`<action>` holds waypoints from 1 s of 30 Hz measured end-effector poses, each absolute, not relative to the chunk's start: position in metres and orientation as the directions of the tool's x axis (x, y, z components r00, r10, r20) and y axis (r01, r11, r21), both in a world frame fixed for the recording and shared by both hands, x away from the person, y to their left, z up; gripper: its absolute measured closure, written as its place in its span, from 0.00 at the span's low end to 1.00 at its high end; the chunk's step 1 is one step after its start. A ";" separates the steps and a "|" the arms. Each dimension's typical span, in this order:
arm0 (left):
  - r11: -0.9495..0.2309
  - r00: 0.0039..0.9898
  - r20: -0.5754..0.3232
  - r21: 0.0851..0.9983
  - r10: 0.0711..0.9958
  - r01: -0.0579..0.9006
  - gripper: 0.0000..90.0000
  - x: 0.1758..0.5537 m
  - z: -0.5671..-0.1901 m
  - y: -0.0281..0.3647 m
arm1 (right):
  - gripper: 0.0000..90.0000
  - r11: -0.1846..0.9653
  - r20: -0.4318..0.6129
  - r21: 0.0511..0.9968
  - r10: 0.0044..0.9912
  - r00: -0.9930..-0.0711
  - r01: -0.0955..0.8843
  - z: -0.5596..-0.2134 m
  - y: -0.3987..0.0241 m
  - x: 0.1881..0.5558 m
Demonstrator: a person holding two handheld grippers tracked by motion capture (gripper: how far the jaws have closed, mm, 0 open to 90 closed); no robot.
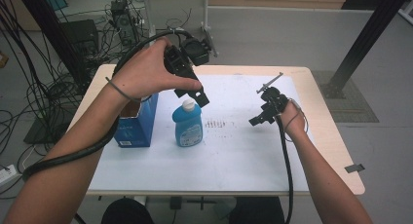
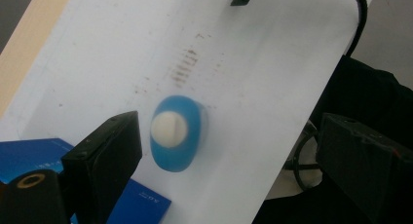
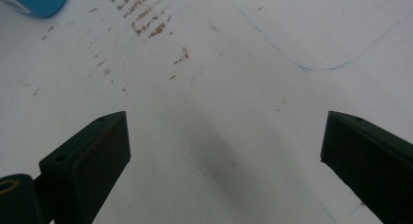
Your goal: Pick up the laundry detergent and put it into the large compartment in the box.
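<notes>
Nearest the person, the white sheet (image 1: pixel 204 170) lies bare and wide up to the table's front edge. Mid-table, the blue bottle (image 1: pixel 188 123) stands upright just beside the blue box (image 1: pixel 138 121), with the left gripper (image 1: pixel 195 95) hovering above its white cap (image 2: pixel 168 127), jaws wide apart. Rightward, across open sheet with brown marks (image 1: pixel 218 123), the right gripper (image 1: pixel 260 118) hangs low, jaws spread and holding nothing.

Thing: blue bottle (image 1: pixel 188 125) — a squat plastic one with a white cap (image 1: pixel 188 104) and a printed label.
Pose: upright, cap shut.
Place: on the white sheet (image 1: pixel 234 151), left of its middle — just beside a blue box (image 1: pixel 139 124).
</notes>
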State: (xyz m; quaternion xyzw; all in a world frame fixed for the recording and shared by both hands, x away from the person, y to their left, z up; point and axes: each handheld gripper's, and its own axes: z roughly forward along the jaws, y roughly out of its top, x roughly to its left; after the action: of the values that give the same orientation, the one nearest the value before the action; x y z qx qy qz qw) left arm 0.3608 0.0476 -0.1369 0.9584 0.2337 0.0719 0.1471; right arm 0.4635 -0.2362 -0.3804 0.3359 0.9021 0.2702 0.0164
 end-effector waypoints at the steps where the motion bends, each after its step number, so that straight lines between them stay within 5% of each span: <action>1: -0.846 0.880 0.066 0.316 0.471 0.429 0.11 0.362 -0.137 0.048 | 0.04 0.629 0.149 0.497 0.616 -0.774 0.597 -0.380 -0.236 0.464; 30: -0.880 0.902 0.050 0.246 0.429 0.406 0.10 0.389 -0.179 0.059 | 0.04 0.636 0.143 0.486 0.619 -0.772 0.600 -0.383 -0.236 0.468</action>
State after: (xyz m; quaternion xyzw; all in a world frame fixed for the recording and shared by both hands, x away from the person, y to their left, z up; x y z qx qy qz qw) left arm 0.3890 0.0587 -0.1789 0.9682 0.2156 0.0516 0.1157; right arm 0.4678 -0.2362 -0.3834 0.3371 0.9042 0.2617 0.0183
